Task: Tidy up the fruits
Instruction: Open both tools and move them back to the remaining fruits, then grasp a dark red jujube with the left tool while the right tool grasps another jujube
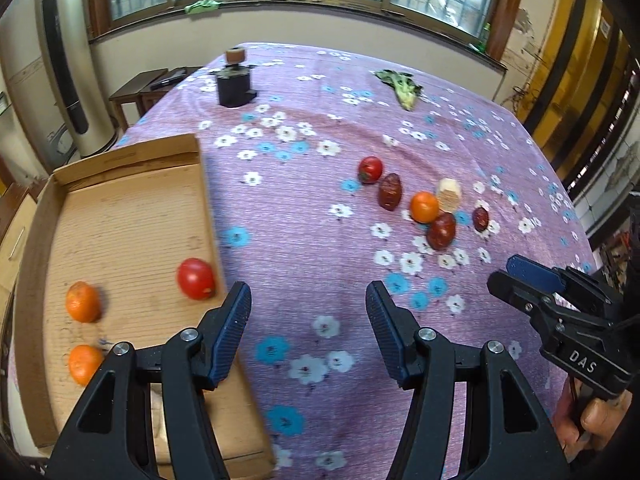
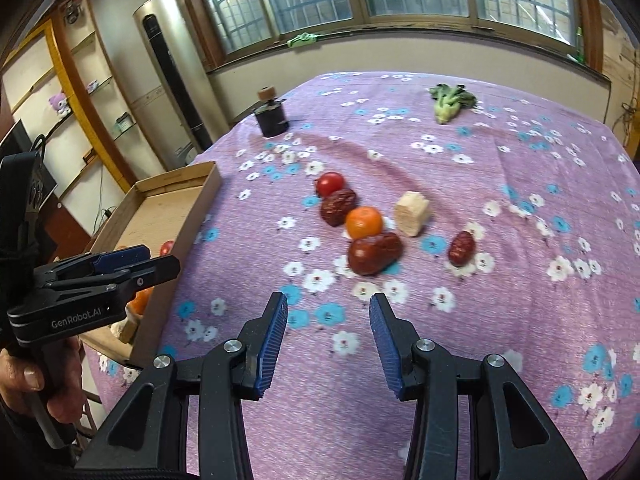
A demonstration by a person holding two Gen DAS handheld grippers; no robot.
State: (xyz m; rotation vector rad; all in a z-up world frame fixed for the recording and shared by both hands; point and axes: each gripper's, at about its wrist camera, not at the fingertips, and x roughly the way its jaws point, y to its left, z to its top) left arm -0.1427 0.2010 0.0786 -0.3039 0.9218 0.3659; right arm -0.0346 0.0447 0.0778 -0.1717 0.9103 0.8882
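A cardboard tray (image 1: 132,160) lies at the table's left edge and holds a red tomato (image 1: 195,279) and two oranges (image 1: 83,302), (image 1: 85,364). My left gripper (image 1: 308,304) is open and empty, hovering by the tray's right wall. On the purple cloth lie a tomato (image 2: 330,184), an orange (image 2: 363,222), three red dates (image 2: 338,206), (image 2: 374,253), (image 2: 461,249) and a pale cut piece (image 2: 412,213). My right gripper (image 2: 328,312) is open and empty, just short of the big date. It also shows in the left wrist view (image 1: 524,276).
A dark jar with a wooden stopper (image 2: 271,114) stands at the far left of the table. A leafy green vegetable (image 2: 450,102) lies at the far side. The flowered tablecloth (image 2: 520,280) covers the table. A tall air conditioner (image 2: 172,68) stands behind.
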